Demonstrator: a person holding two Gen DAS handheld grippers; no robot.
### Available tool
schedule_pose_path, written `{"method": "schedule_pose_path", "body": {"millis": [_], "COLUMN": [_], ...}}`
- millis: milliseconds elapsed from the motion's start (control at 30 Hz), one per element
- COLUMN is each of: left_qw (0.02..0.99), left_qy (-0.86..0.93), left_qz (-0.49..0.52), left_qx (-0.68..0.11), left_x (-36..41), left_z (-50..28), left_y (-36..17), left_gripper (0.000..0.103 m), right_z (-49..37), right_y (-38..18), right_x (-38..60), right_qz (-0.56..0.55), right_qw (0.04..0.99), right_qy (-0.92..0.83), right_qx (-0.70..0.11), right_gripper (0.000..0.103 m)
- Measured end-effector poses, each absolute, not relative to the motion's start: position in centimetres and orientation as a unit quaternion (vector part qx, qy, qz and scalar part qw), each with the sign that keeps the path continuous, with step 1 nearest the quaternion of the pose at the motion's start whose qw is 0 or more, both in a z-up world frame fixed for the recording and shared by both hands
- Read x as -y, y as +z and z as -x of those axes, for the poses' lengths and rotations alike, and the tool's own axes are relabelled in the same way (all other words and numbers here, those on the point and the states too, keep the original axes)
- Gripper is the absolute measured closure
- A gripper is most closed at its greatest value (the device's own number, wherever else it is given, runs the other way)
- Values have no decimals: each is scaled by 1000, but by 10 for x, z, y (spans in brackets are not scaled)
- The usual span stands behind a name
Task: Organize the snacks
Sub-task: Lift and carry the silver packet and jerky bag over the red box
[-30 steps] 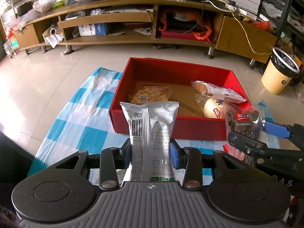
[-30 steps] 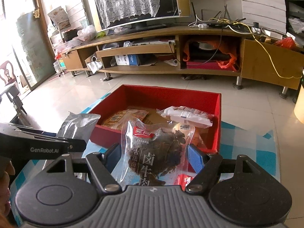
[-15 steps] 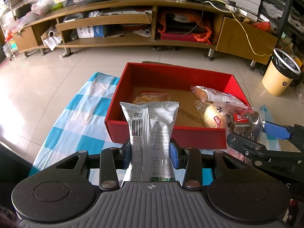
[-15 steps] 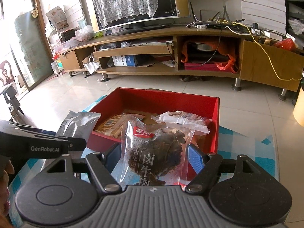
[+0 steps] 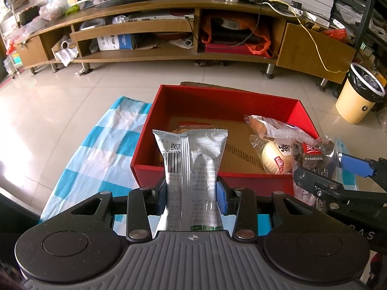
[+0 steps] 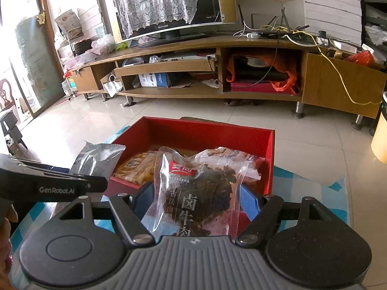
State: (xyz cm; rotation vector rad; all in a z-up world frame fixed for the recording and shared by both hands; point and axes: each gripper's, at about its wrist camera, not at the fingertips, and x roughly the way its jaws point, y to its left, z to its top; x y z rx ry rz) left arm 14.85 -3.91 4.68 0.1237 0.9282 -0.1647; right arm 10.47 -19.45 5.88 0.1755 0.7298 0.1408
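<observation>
- A red box [image 5: 225, 101], open-topped with a brown cardboard floor, sits on a blue-and-white checked cloth [image 5: 104, 149] spread over pale floor tiles, at 12 o'clock from both grippers.
- Inside the box: a clear-wrapped bread roll [image 5: 268, 126] and a round bun [image 5: 275, 157] at its 3 o'clock side, and an orange snack packet [image 6: 135, 166] at its 9 o'clock side.
- The right gripper [image 6: 193, 205] is clamped on a clear pouch of dark braised beef [image 6: 200, 191], red label and Chinese lettering facing the camera; the pouch stands upright between the blue pads, its top overlapping the box's near wall in this view.
- The left gripper [image 5: 192, 195] is closed on a silver foil packet [image 5: 191, 169], back seam and barcode showing; it stands upright between the fingers, just short of the box's near wall.
- Seen from the left wrist, the beef pouch hangs at 3 o'clock, beside the box's near right corner.
</observation>
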Motion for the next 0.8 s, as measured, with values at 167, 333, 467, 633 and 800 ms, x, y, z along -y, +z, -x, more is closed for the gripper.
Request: {"method": "schedule_pose_path", "body": {"millis": [167, 333, 467, 633, 800], "left_qw": [890, 890, 891, 892, 894], "left_qy": [-78, -76, -74, -71, -66], "left_qz": [-59, -60, -59, -61, -61], "left_qx": [-446, -446, -443, -442, -438], "left_x": [42, 44, 46, 48, 50], "left_z": [-155, -165, -170, -181, -193], "left_y": [46, 45, 45, 42, 39], "left_gripper": [55, 55, 55, 55, 55], "right_z": [-110, -115, -121, -133, -146], "right_y": [59, 59, 60, 58, 55], "right_x": [197, 199, 201, 202, 203], "right_qz": [-86, -88, -91, -93, -97], "right_qw": [929, 929, 930, 930, 929], "right_qy": [66, 63, 63, 61, 59], "right_qx": [-355, -354, -352, -351, -351], "right_gripper": [29, 29, 29, 29, 29]}}
